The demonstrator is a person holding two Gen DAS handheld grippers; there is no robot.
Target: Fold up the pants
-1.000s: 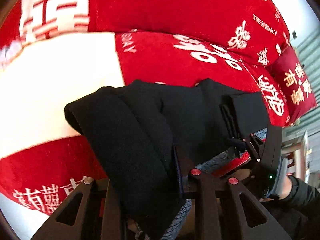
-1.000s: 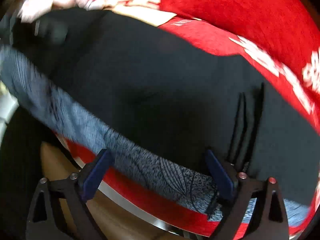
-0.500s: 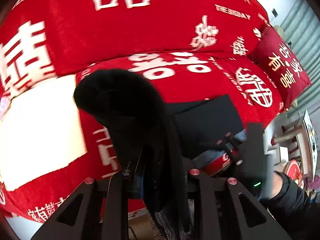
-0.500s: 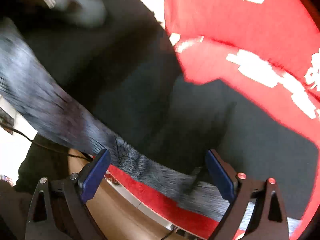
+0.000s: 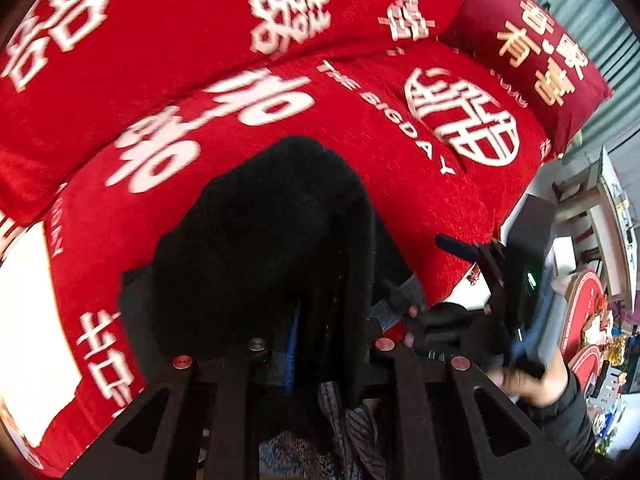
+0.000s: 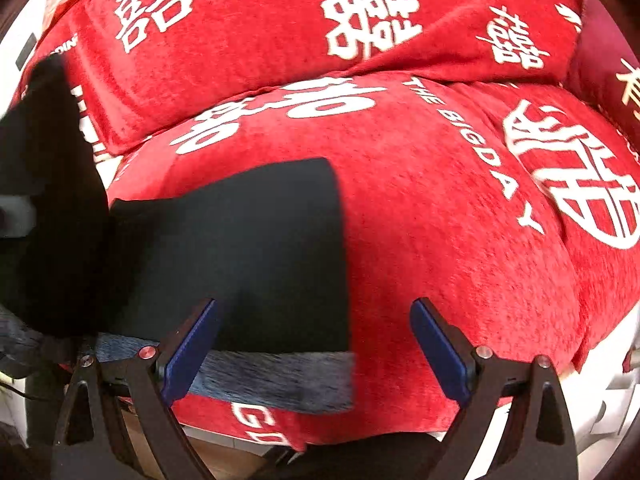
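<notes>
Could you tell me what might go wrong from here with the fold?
1. The left claw is closing on a thick black bunch of the pants; several layers may slip free unevenly.
2. The right claw stands open with nothing pinned, so the flat part on the red sofa cover could drag.
3. The grey lining edge overhangs the seat front and may slide off.

Red cushions (image 6: 420, 216) with white characters; a darker pillow (image 5: 532, 52) beside.

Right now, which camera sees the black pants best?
The right wrist view. There the black pants lie spread flat on the red cover, edges clear, under the open right gripper. The left wrist view shows only a dark bunch in the closing left gripper.
</notes>
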